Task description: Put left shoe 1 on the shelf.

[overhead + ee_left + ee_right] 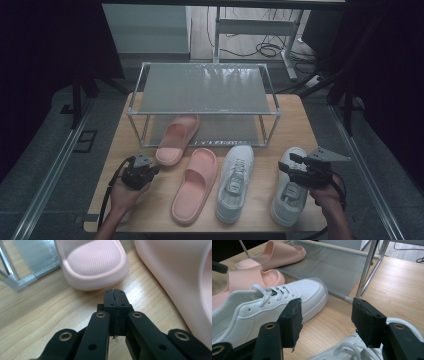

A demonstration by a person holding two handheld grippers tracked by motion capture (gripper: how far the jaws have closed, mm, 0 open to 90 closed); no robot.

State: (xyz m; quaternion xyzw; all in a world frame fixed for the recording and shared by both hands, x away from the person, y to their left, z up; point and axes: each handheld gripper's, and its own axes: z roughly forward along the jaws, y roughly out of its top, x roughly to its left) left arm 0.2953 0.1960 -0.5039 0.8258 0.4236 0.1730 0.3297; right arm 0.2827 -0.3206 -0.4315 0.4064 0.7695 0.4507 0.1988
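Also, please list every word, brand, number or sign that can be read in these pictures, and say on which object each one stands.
None: no readable text in any view.
Pink slides and: plain, no print visible.
White sneakers and: no logo or lettering can be made out.
Rack, left claw, right claw: no markings.

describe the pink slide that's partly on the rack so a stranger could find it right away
Start at the two-tier metal shoe rack at the back of the wooden table. One pink slide lies with its toe on the rack's lower shelf, heel sticking out. The other pink slide lies wholly on the table beside the white sneakers.
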